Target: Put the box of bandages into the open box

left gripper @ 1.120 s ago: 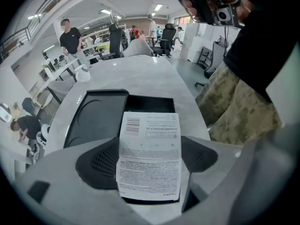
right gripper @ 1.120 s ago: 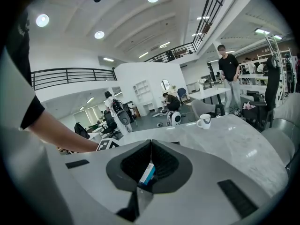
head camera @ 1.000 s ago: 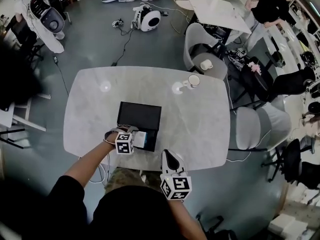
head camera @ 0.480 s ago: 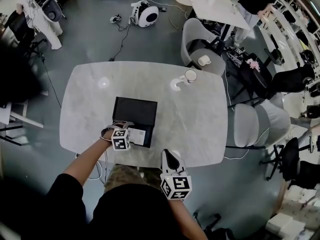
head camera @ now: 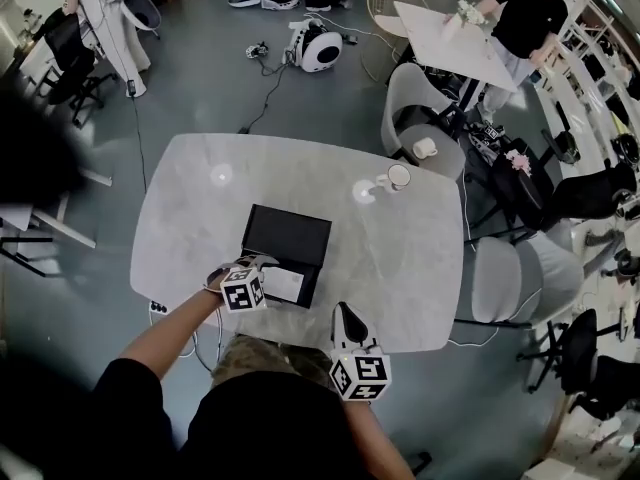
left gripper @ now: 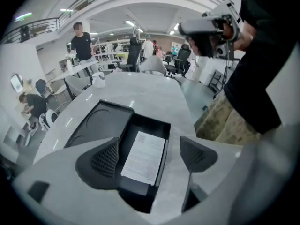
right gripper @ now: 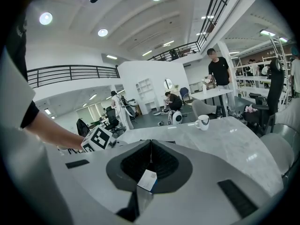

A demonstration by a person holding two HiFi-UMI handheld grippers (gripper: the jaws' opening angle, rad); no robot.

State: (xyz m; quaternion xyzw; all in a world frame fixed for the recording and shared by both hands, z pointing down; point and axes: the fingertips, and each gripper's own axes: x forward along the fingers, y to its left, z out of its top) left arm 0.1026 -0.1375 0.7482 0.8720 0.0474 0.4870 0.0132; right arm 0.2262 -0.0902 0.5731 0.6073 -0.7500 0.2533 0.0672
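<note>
A black open box (head camera: 304, 297) lies on the marble table (head camera: 400, 258) near its front edge, with its lid (head camera: 287, 235) laid flat just behind it. The white box of bandages (head camera: 283, 284) lies flat inside the open box (left gripper: 162, 126). My left gripper (head camera: 256, 262) hovers over the box's left side, open, and the bandage box (left gripper: 145, 157) shows below between its fingers, untouched. My right gripper (head camera: 344, 312) hangs at the table's front edge, right of the box, shut (right gripper: 150, 161). A small white-and-blue scrap shows under its jaws.
A white mug (head camera: 397, 177) stands at the table's far right. Grey chairs (head camera: 425, 128) (head camera: 520, 258) stand beyond the right side. People stand at a second table (head camera: 455, 38) further back. Cables and a round white device (head camera: 322, 48) lie on the floor.
A second ago my left gripper held the bandage box over the open box. Now the bandage box lies flat inside it and the left jaws stand open. The right gripper has stayed put.
</note>
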